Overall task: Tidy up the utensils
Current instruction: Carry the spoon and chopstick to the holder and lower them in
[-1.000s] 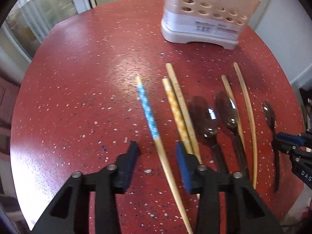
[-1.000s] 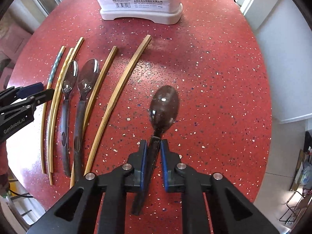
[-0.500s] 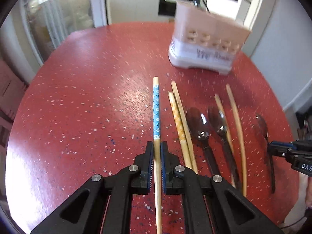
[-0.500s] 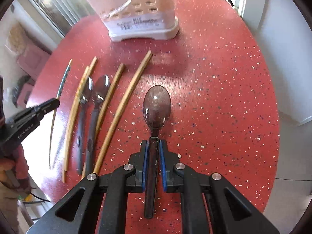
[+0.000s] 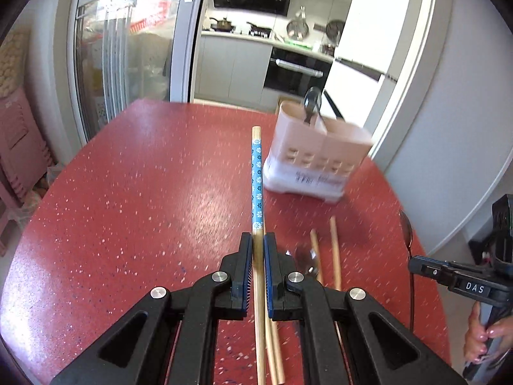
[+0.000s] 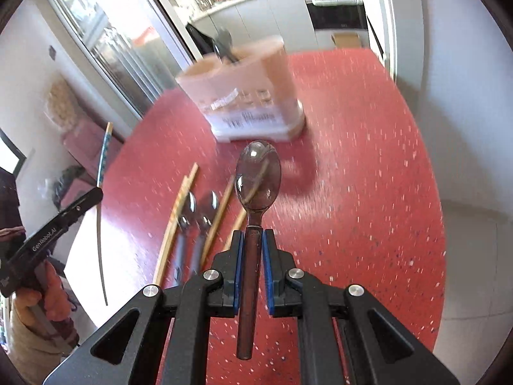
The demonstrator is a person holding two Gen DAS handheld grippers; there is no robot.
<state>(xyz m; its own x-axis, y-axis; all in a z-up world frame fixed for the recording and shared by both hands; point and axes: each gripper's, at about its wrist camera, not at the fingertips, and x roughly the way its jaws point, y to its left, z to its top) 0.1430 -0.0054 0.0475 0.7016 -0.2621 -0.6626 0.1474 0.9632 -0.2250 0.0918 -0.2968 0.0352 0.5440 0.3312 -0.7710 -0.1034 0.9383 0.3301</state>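
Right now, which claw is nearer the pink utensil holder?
Right, it seems: the right claw faces the holder straight ahead; the left claw sees it farther off, to its right.

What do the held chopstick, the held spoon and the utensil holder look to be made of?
Chopstick: pale wood or bamboo, matte, with a printed blue floral band. Spoon: glossy with bright highlights; dark polished metal or tinted plastic, hard to tell. Utensil holder: pale pink moulded plastic, seemingly, with punched slots and a barcode sticker.

The left gripper jaws, just closing on the blue chopstick, are lifting it toward twelve o'clock; the right gripper is raising its spoon off the counter.
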